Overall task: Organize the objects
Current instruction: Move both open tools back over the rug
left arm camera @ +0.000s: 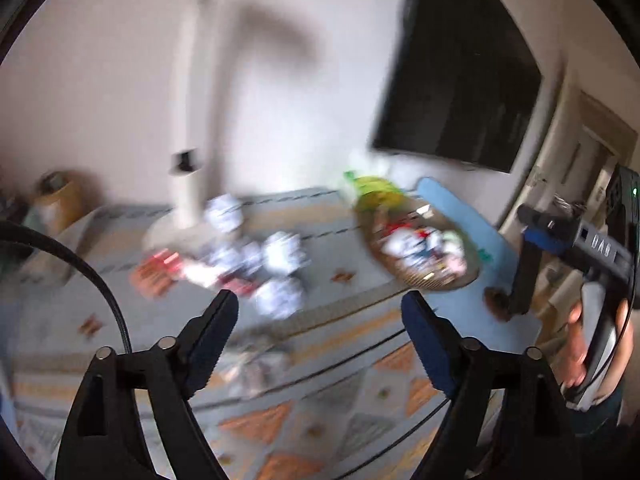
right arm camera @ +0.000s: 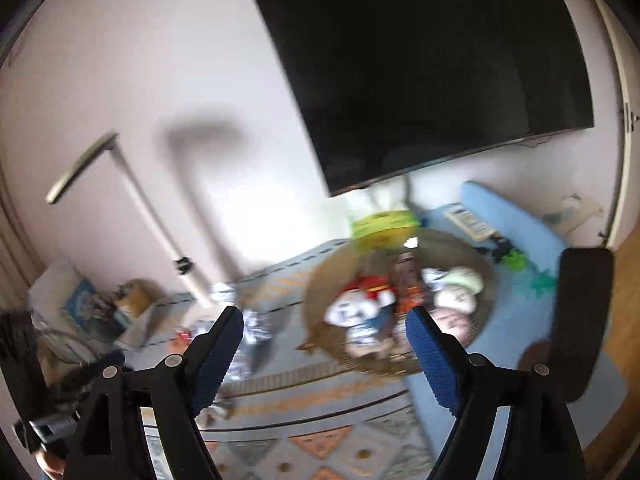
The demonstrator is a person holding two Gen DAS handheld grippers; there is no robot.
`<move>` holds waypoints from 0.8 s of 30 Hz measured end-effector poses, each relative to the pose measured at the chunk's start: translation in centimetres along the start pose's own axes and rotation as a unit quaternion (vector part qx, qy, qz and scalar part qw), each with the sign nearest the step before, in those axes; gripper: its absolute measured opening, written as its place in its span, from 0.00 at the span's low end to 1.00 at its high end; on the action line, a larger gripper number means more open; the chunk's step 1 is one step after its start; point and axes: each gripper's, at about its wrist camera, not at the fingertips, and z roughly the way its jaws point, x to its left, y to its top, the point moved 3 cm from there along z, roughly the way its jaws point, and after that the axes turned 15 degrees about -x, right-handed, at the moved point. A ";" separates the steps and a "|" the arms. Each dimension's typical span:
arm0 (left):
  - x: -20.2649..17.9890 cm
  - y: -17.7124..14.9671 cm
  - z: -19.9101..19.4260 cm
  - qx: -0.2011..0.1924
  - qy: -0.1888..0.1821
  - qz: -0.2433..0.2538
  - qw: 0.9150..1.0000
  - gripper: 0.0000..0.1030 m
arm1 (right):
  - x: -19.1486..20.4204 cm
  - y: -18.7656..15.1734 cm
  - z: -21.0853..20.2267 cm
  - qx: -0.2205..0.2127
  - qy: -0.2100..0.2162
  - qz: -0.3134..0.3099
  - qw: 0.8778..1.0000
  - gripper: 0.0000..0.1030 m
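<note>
Both views are motion-blurred. A round wicker basket sits on a patterned cloth and holds several small packets and soft items, with a yellow-green bag at its far rim. Several white-and-blue wrapped items and red packets lie loose on the cloth left of the basket. My left gripper is open and empty, above the cloth near the loose items. My right gripper is open and empty, in front of the basket. The right gripper's body shows at the right of the left wrist view.
A white lamp post stands at the back on the cloth. A dark TV screen hangs on the wall. A light blue mat lies right of the basket. A brown box and clutter sit at the far left.
</note>
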 end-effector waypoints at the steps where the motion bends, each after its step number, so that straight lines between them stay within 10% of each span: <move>1: 1.3 -0.6 -0.7 0.001 0.013 -0.007 1.000 0.86 | 0.7 -0.4 0.1 0.003 0.005 0.002 1.000 0.83; 11: 15.6 -11.3 -1.3 0.042 0.199 -0.083 0.976 0.88 | 6.0 -7.8 4.2 0.070 0.011 -0.006 0.997 0.84; 24: 16.3 -13.7 0.4 0.069 0.225 -0.058 0.970 0.88 | 10.5 -18.1 11.5 0.155 0.049 -0.064 0.985 0.84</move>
